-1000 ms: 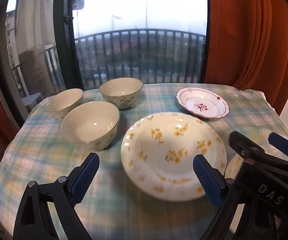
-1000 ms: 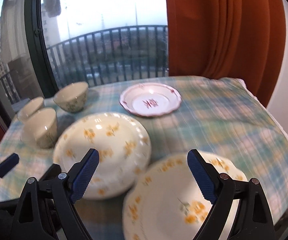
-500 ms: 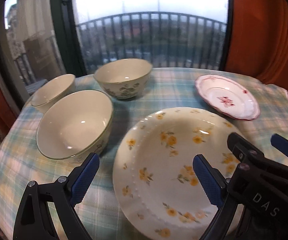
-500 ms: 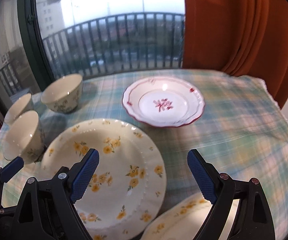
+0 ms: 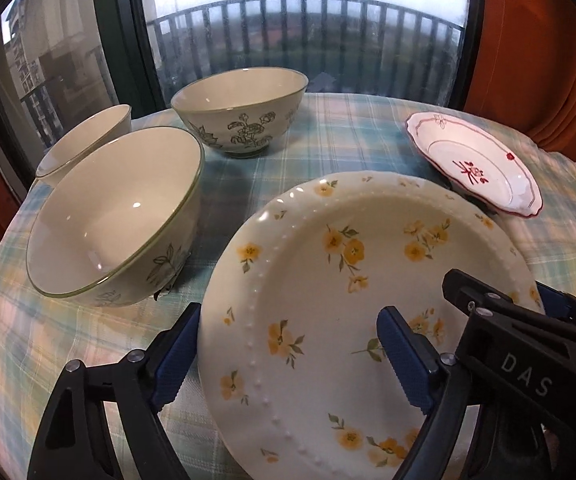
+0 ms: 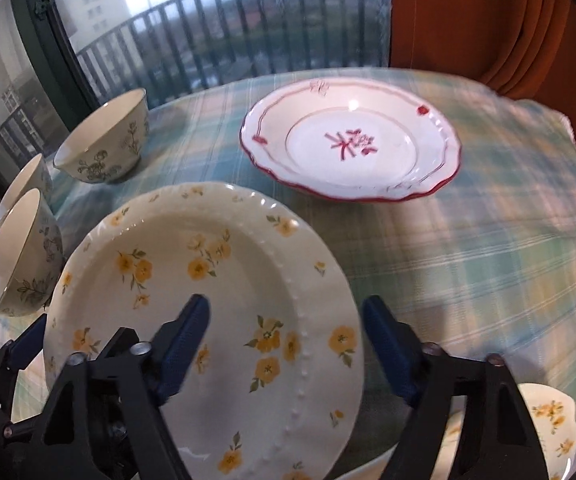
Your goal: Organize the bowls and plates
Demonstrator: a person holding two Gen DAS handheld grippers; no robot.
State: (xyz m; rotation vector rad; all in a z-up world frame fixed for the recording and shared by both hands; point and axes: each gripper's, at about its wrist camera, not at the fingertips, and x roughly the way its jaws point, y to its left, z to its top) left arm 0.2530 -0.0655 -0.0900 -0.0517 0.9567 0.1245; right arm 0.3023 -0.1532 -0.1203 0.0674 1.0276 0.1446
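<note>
A large cream plate with yellow flowers [image 5: 339,280] [image 6: 216,304] lies on the checked tablecloth. My left gripper [image 5: 288,356] is open and straddles its left rim, one finger outside, one over the plate. My right gripper [image 6: 284,348] is open and straddles its right rim. A red-trimmed white plate [image 6: 351,148] [image 5: 475,168] sits behind it. Three cream bowls stand at the left: a near one [image 5: 112,216], one behind it [image 5: 84,140], and a far one [image 5: 244,112] [image 6: 104,144]. A second yellow-flowered plate [image 6: 547,420] shows at the bottom right.
The table [image 6: 487,260] is covered by a green and pink checked cloth. A window with a dark frame [image 5: 128,36] and balcony railing stands behind it. An orange curtain [image 6: 487,16] hangs at the back right. The table's right edge drops off near the curtain.
Both grippers have moved forward and down onto the large yellow-flowered plate; their fingers now straddle its left and right rims. The dishes have not moved.
</note>
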